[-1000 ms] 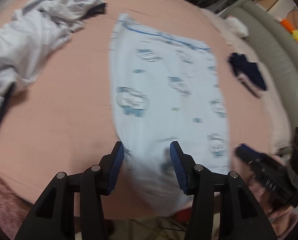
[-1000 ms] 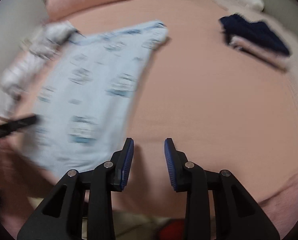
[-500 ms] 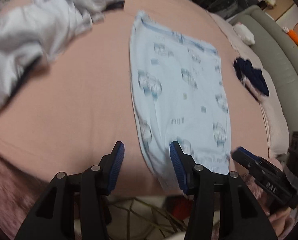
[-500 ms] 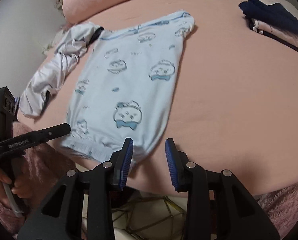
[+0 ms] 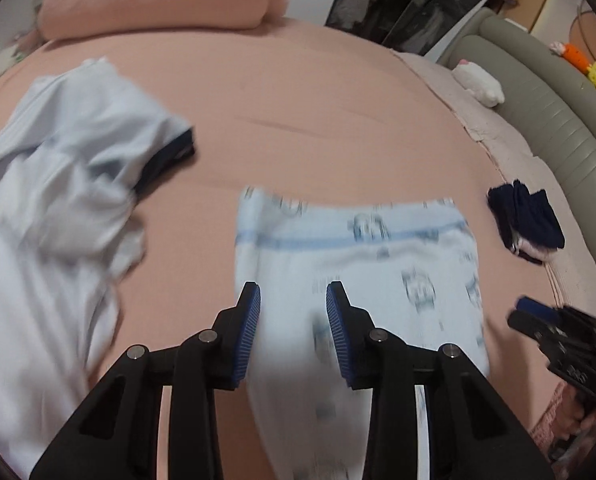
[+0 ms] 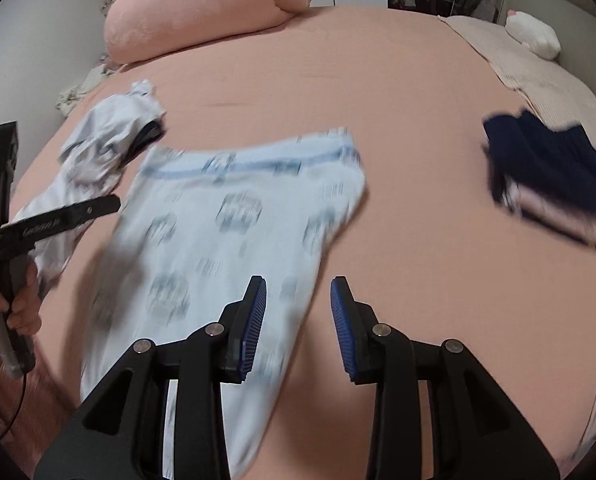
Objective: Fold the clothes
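A light blue garment (image 5: 378, 264) with printed figures and a blue stripe near its far edge lies flat on the pink bed (image 5: 298, 100). My left gripper (image 5: 293, 312) hovers over its near left part. Its jaws are closing, with cloth showing in the gap, and I cannot see the pads pressing it. My right gripper (image 6: 298, 304) is open over the garment's (image 6: 217, 220) right edge; cloth runs under its left finger and bare sheet fills most of the gap. Both views are blurred.
A crumpled white shirt (image 5: 57, 200) with dark trim lies to the left. A folded navy stack (image 6: 546, 160) sits at the right, near a beige blanket. A pink pillow (image 6: 201, 12) is at the head, and a white plush toy (image 5: 478, 80) by the grey surround (image 5: 558, 112).
Both grippers have moved forward over the bed; its near edge and the floor have left view. The left jaws stand narrower. The garment still lies beside the white shirt.
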